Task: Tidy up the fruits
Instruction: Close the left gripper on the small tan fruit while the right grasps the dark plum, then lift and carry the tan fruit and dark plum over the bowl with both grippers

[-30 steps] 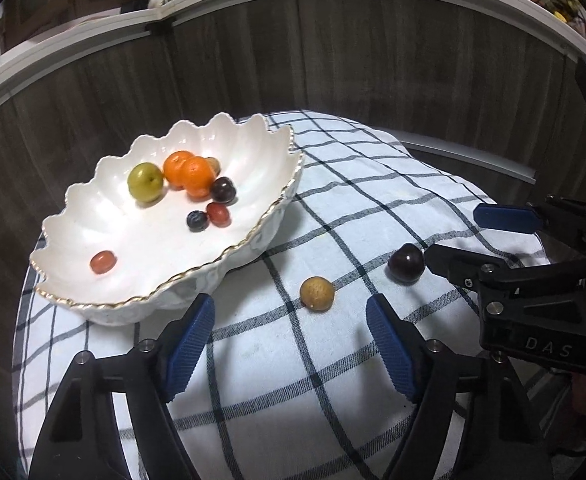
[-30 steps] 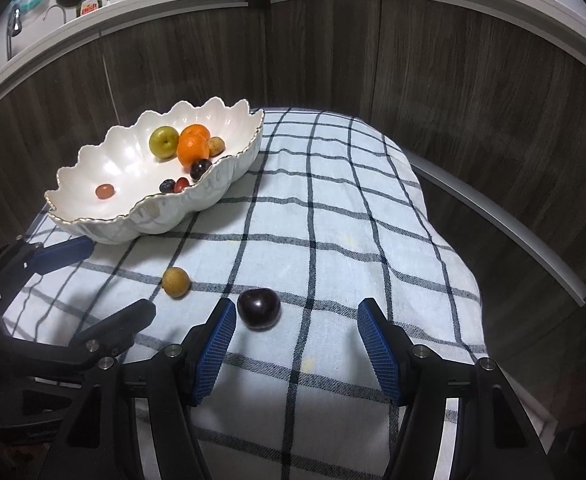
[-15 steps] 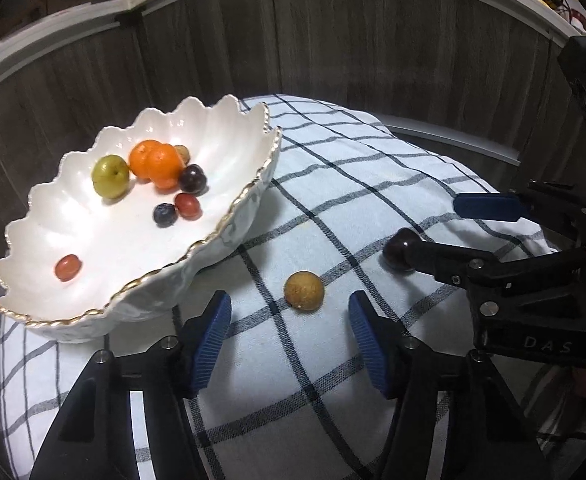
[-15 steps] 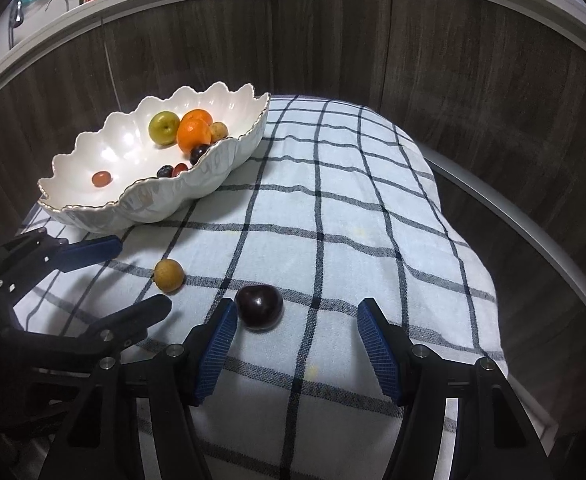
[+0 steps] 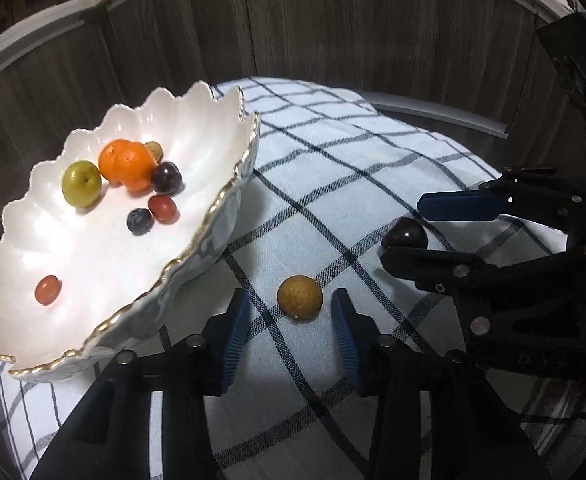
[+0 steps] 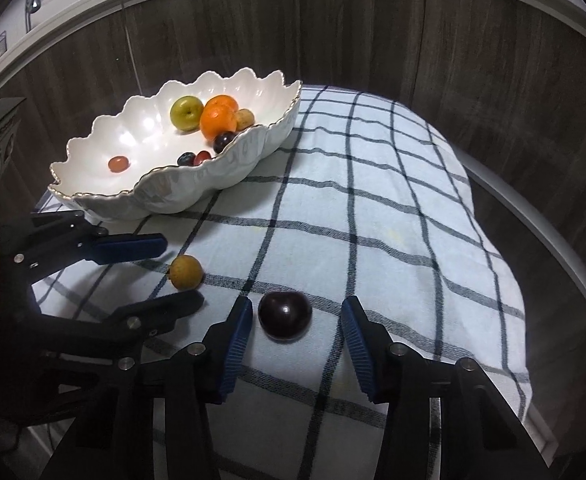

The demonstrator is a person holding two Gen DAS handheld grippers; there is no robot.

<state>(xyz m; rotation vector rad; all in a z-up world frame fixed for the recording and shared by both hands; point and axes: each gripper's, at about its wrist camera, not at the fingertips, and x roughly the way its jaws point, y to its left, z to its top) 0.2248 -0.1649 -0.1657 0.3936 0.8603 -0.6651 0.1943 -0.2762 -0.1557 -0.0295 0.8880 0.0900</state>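
A white scalloped bowl (image 5: 213,216) (image 6: 229,168) holds a green fruit (image 5: 81,183), oranges (image 5: 129,165) and several small dark and red fruits. On the checked cloth lie a small tan fruit (image 5: 300,296) (image 6: 186,272) and a dark plum (image 6: 285,315) (image 5: 404,234). My left gripper (image 5: 291,312) is open, its blue pads on either side of the tan fruit, not touching it. My right gripper (image 6: 296,320) is open around the plum, its pads clear of it. Each gripper also shows in the other's view, the left (image 6: 173,272) and the right (image 5: 403,232).
The checked cloth (image 6: 373,220) covers a small round table that drops off on all sides. Dark wood panelling (image 6: 373,40) stands close behind. A pale counter edge (image 5: 33,44) with small items runs along the top.
Both grippers have moved forward and down. The tan fruit now sits between the left pads and the plum between the right pads. Both jaws have narrowed a little.
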